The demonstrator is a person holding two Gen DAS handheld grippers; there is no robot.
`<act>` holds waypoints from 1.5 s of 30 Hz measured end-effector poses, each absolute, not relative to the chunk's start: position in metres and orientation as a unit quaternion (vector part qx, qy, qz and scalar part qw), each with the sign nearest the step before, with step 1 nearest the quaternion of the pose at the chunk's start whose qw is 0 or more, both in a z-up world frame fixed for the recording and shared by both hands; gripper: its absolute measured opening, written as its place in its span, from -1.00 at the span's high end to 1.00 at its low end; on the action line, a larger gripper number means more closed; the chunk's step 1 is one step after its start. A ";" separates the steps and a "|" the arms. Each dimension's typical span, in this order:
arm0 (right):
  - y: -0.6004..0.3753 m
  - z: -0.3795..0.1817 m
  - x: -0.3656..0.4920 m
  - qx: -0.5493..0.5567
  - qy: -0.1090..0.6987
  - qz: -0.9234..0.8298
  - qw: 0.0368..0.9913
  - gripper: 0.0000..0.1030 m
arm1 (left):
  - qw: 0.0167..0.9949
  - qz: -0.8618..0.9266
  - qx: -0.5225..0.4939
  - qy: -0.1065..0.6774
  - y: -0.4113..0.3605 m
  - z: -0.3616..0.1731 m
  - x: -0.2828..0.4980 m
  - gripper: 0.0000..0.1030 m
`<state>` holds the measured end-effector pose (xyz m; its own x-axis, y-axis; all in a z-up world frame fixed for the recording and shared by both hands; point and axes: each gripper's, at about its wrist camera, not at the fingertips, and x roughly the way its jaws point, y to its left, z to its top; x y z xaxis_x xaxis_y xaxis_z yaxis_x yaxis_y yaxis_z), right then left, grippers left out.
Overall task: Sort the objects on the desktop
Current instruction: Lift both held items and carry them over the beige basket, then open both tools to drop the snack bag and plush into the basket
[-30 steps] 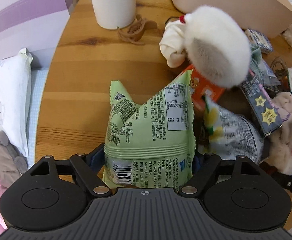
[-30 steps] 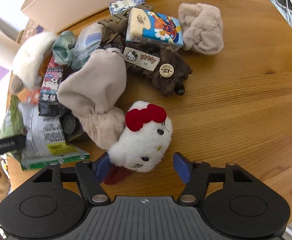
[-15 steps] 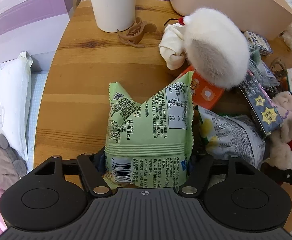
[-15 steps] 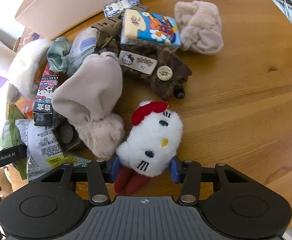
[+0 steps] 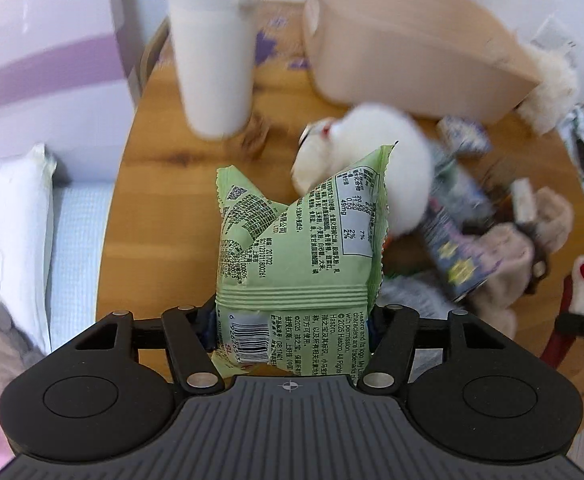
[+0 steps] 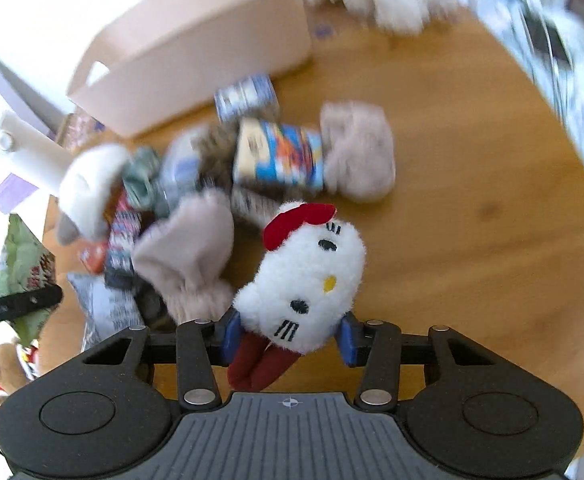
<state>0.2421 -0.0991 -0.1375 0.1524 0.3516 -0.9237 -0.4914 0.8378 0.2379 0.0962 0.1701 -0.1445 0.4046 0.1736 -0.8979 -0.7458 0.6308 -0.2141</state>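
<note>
A green snack bag (image 5: 300,248) stands upright between the pads of my left gripper (image 5: 292,328), lifted above the wooden table (image 5: 163,216); the jaws are closing and press its lower end. In the right wrist view the same bag (image 6: 19,256) shows at the far left. My right gripper (image 6: 287,338) is shut on a white plush cat with a red bow (image 6: 308,272), raised off the table (image 6: 472,260), its red legs hanging toward the camera. A pile of mixed objects lies between both grippers.
A pink bin (image 5: 404,52) stands at the table's back, also seen in the right wrist view as the bin (image 6: 195,52). A white bottle (image 5: 211,52) stands back left. The pile holds a white fluffy muff (image 5: 388,148), beige plush pieces (image 6: 187,256) and a colourful tissue pack (image 6: 279,156).
Both grippers closed on their objects and rose from the table: the left with the green bag, the right with the plush cat, which tipped upright between the pads.
</note>
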 end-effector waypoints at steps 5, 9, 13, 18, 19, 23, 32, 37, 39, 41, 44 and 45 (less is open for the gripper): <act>-0.090 -0.113 0.271 -0.092 0.533 0.304 0.784 0.15 | 0.811 0.289 -0.276 0.426 0.179 -0.105 0.118 -0.22; -0.073 -0.081 0.304 -0.097 0.491 0.322 0.803 0.14 | 0.835 0.282 -0.247 0.402 0.187 -0.072 0.142 -0.22; -0.053 -0.061 0.328 -0.113 0.460 0.336 0.814 0.14 | 0.850 0.282 -0.225 0.385 0.208 -0.049 0.169 -0.22; -0.028 -0.047 0.357 -0.134 0.432 0.347 0.822 0.14 | 0.861 0.295 -0.187 0.370 0.237 -0.027 0.204 -0.22; -0.021 -0.047 0.362 -0.142 0.426 0.347 0.824 0.14 | 0.862 0.297 -0.182 0.370 0.243 -0.024 0.212 -0.22; 0.001 -0.049 0.385 -0.147 0.427 0.341 0.824 0.14 | 0.861 0.296 -0.155 0.383 0.259 -0.026 0.246 -0.22; 0.052 -0.062 0.413 -0.176 0.424 0.340 0.821 0.13 | 0.829 0.306 -0.130 0.450 0.273 -0.075 0.308 -0.22; 0.072 -0.084 0.422 -0.175 0.438 0.344 0.812 0.13 | 0.811 0.336 -0.131 0.460 0.281 -0.094 0.324 -0.23; 0.077 -0.092 0.423 -0.175 0.439 0.346 0.810 0.13 | 0.808 0.344 -0.129 0.460 0.282 -0.096 0.331 -0.23; 0.082 -0.101 0.426 -0.175 0.442 0.347 0.808 0.13 | 0.807 0.350 -0.125 0.458 0.283 -0.096 0.336 -0.23; 0.087 -0.112 0.430 -0.181 0.445 0.344 0.807 0.13 | 0.809 0.351 -0.120 0.455 0.284 -0.098 0.341 -0.23; 0.088 -0.115 0.432 -0.184 0.445 0.344 0.806 0.13 | 0.809 0.353 -0.116 0.456 0.284 -0.099 0.343 -0.23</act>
<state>0.4316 0.0883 -0.1151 0.3677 0.3905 -0.8440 -0.7175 0.6965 0.0096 0.3434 0.2840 -0.0994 0.3347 0.4655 -0.8193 -0.6768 0.7237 0.1347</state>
